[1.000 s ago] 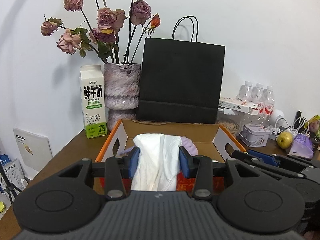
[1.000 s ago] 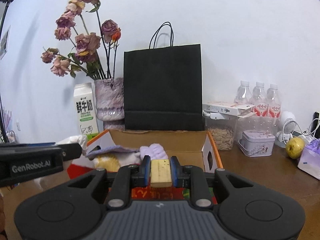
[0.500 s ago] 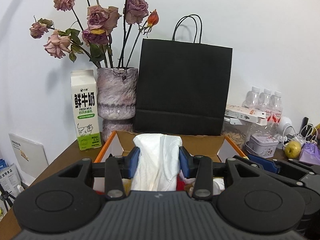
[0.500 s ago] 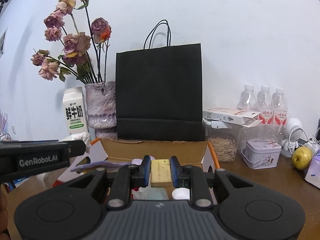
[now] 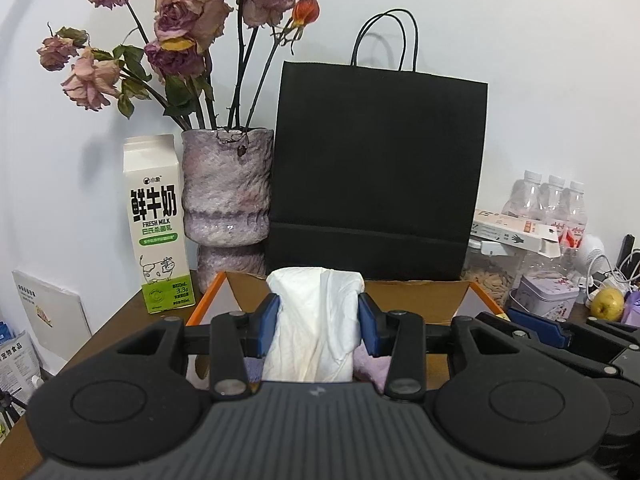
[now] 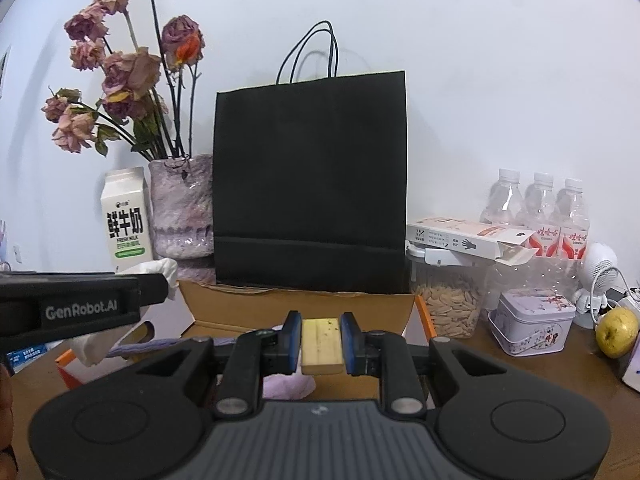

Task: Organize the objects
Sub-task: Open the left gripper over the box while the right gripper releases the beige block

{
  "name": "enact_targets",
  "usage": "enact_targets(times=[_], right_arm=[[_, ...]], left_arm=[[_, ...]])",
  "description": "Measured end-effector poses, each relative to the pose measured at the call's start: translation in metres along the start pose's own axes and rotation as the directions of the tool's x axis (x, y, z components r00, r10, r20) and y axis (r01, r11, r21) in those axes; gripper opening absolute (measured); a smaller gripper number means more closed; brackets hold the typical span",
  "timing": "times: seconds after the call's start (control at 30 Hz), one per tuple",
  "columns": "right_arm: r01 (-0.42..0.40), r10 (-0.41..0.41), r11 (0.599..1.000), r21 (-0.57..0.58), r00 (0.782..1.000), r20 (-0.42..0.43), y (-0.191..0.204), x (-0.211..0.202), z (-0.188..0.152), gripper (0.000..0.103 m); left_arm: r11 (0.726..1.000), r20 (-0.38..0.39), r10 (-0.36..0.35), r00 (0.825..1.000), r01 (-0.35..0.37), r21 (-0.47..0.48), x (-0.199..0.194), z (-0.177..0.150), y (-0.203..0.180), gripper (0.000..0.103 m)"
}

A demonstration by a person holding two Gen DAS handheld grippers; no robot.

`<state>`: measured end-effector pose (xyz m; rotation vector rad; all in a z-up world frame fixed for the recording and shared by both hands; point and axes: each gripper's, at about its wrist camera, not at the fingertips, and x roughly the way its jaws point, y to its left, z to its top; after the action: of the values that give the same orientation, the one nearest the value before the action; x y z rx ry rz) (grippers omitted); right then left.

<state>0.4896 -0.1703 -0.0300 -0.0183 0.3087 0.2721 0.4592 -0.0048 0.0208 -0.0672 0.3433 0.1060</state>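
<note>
Seen from the left wrist, the left tool (image 5: 319, 330) grips a crumpled white tissue wad (image 5: 314, 328) between its blue pads, above an open cardboard box (image 5: 416, 294) with orange edges on a brown wooden desk (image 5: 116, 322). Lilac cloth (image 5: 370, 364) shows below the tissue inside the box. Only this view takes in the white booklet (image 5: 50, 310) leaning on the wall at far left and printed packets cut off by the frame's edge. The right tool's dark arm crosses the lower right corner.

From the right wrist, the right tool (image 6: 321, 342) is clamped on a pale yellow block (image 6: 322, 344), also above the box. This view alone shows the left tool from the side, its casing lettered "GenRobot.AI", with tissue trailing under it.

Both views show a white wall behind a milk carton (image 5: 158, 226), a mottled purple vase (image 5: 226, 200) of dried roses (image 5: 188, 28), a black paper bag (image 5: 378, 176), a jar of seeds (image 6: 448, 306), a flat carton (image 6: 468, 236) on top of it, three water bottles (image 6: 536, 204), a floral tin (image 6: 532, 318), a small white fan (image 6: 604, 276) and a yellow-green fruit (image 6: 616, 332). The box's contents are mostly hidden by the tools.
</note>
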Motion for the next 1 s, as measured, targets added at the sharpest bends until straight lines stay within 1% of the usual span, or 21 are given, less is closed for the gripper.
enact_targets(times=[0.4,0.77,0.87,1.0], right_arm=[[0.016,-0.016,1.0,-0.013,1.0,-0.023,-0.007,0.028,0.001,0.02],[0.01,-0.012,0.999,-0.03,0.998,-0.055,-0.008,0.044,-0.004,0.02],[0.008,-0.01,0.999,-0.033,0.998,-0.063,-0.007,0.046,-0.005,0.02],[0.0,-0.003,0.999,-0.035,0.997,-0.08,-0.007,0.047,-0.006,0.02]], left_arm=[[1.0,-0.019,0.008,1.0,-0.008,0.01,0.032,0.003,0.002,0.042],[1.0,-0.052,0.018,0.998,-0.017,0.018,0.048,0.001,0.005,0.043],[1.0,-0.054,0.022,0.998,-0.021,0.016,0.049,0.0,0.006,0.045],[0.999,-0.056,0.034,0.998,-0.034,0.011,0.049,-0.001,0.007,0.056]])
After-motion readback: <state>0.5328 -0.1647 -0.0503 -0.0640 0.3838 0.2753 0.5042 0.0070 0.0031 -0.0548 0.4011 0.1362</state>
